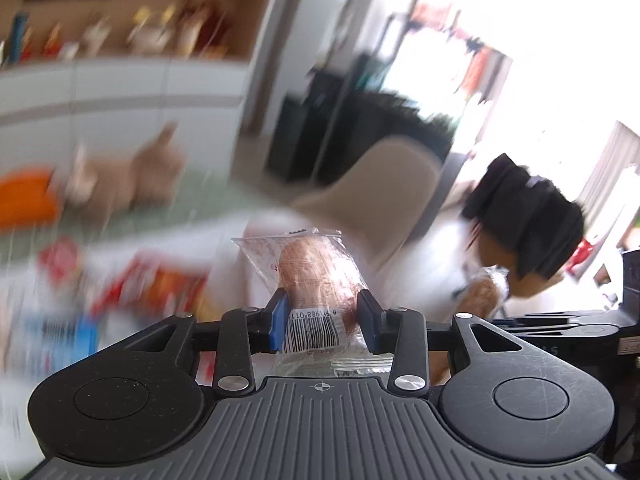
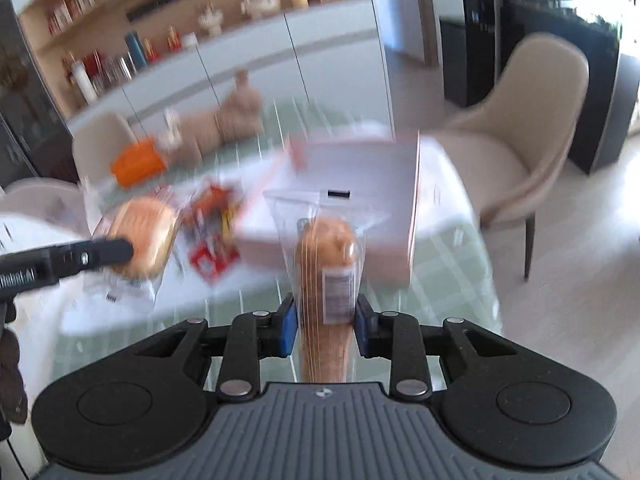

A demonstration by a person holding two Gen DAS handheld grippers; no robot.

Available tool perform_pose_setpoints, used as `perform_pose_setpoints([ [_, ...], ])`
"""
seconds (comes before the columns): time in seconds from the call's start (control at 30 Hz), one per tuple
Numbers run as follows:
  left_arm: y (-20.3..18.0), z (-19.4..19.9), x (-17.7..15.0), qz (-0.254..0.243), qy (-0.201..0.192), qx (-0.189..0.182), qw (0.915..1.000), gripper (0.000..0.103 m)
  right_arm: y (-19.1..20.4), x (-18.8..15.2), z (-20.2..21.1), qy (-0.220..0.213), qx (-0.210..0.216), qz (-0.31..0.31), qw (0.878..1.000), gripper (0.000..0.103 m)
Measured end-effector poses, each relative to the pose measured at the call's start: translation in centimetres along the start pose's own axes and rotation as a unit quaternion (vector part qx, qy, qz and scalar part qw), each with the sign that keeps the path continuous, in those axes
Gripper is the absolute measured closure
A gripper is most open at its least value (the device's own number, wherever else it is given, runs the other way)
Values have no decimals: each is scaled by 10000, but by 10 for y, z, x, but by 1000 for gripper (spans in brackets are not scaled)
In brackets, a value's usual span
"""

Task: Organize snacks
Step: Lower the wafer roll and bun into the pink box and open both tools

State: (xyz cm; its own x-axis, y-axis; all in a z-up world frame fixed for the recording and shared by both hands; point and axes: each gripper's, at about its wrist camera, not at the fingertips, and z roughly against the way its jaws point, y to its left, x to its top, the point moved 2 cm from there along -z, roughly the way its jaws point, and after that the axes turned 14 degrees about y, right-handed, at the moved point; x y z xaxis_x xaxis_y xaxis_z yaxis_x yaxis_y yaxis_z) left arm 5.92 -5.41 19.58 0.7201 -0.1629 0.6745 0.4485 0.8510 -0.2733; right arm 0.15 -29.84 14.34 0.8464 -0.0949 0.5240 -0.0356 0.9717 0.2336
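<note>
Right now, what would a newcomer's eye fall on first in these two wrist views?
Each gripper clamps a clear-wrapped bread snack: the left gripper holds a wrapped bun, barcode facing the camera, and the right gripper holds another bun edge-on. Beyond, a white box sits on the green checked table, amid blurred red packets.

**Glossy film, matt plastic**

The bread roll packet [image 2: 326, 280] wears clear, glossy, crinkled plastic film. The right gripper [image 2: 325, 322] is matt black plastic, ribbed grey at six o'clock, with shiny metal rivets. The chair [image 2: 532, 120] looks smooth, matt beige.
</note>
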Motion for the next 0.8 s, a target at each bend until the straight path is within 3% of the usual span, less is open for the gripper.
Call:
perform_pose_setpoints([
  [0.1, -15, 6, 47, -238, -235, -131, 9994, 61, -1, 44, 27, -404, 92, 73, 9991, 75],
  [0.2, -23, -9, 82, -335, -185, -233, 9990, 60, 6, 91, 41, -626, 153, 268, 9976, 75],
  [0.27, -21, -30, 97, -255, -19, -319, 9992, 59, 10, 117, 37, -541, 101, 342, 9979, 75],
  [0.33, -6, -67, 101, -64, 364, -519, 9980, 58, 11, 139, 15, -89, 83, 350, 9993, 73],
  [0.37, 6, -92, 96, 96, 619, -581, 9963, 58, 10, 147, 1, 175, 124, 339, 9992, 71],
  [0.43, 28, -131, 76, 409, 887, -234, 9949, 59, 3, 155, -34, 570, 79, 192, 9982, 46],
  [0.5, 46, -147, 53, 676, 1027, 172, 9923, 59, -7, 157, -65, 797, -79, -16, 9968, 44],
  [0.63, 81, -141, 7, 1196, 1034, 382, 9867, 59, -25, 154, -91, 886, 31, -209, 9958, 44],
  [0.8, 129, -123, -41, 1878, 1034, 1267, 9685, 59, 1, 150, -124, 1032, -381, 222, 9937, 44],
])
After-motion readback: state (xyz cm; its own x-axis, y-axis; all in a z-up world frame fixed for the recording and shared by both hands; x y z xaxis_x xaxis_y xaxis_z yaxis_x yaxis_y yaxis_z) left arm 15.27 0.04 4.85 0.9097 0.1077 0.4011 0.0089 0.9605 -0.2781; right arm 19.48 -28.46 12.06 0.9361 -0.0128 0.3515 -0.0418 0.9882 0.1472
